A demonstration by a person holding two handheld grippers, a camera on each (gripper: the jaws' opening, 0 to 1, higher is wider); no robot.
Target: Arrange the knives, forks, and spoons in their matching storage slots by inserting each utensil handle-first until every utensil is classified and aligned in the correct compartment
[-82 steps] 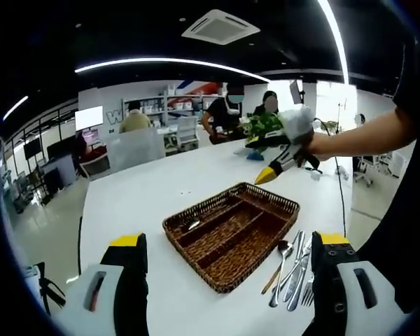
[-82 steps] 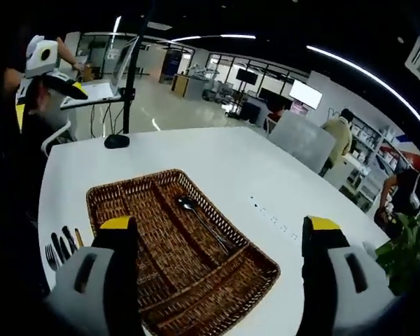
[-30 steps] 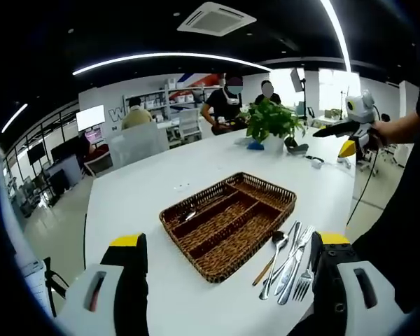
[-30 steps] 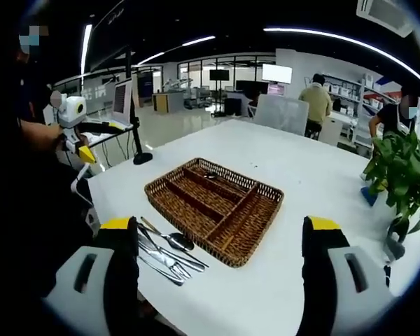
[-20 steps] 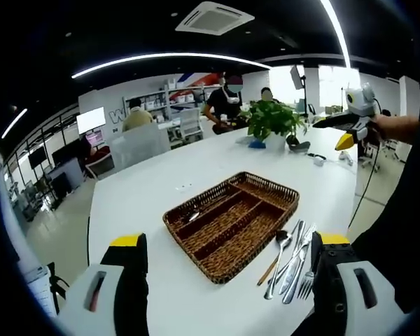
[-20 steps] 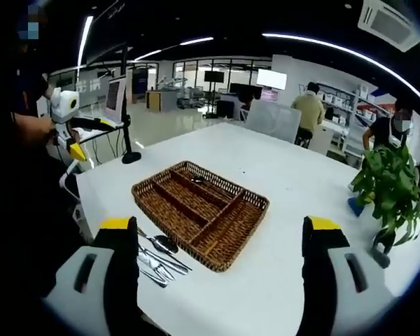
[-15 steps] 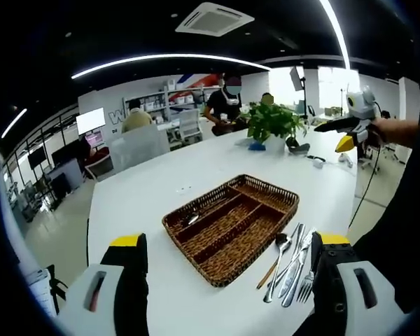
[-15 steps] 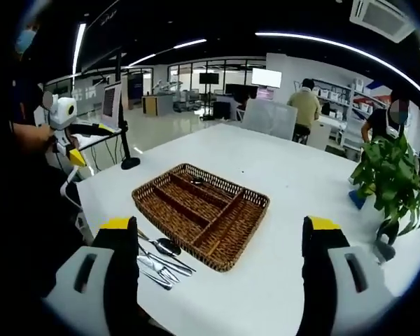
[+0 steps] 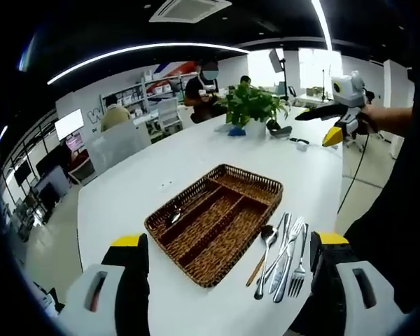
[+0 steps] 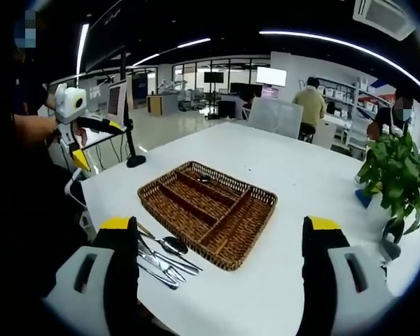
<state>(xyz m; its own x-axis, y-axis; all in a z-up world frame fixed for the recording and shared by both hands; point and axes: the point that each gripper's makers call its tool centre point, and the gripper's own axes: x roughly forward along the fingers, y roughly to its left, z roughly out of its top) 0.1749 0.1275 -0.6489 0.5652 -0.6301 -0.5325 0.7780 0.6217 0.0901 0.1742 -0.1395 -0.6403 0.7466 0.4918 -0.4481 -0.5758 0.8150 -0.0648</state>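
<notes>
— Jaws?
— Both mine spread wide, empty: left gripper; right gripper.
— The cutlery?
— I see the wicker tray ahead on the white table, one spoon inside; loose utensils just beside its near edge.

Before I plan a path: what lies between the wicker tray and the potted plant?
Bare white table lies between wicker tray and potted plant in the right gripper view.

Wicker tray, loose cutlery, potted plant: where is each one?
Wicker tray (image 9: 255, 183): left gripper view, far rim.
Loose cutlery (image 9: 278, 253): left gripper view, middle of pile.
Potted plant (image 10: 395, 175): right gripper view, leaves.
</notes>
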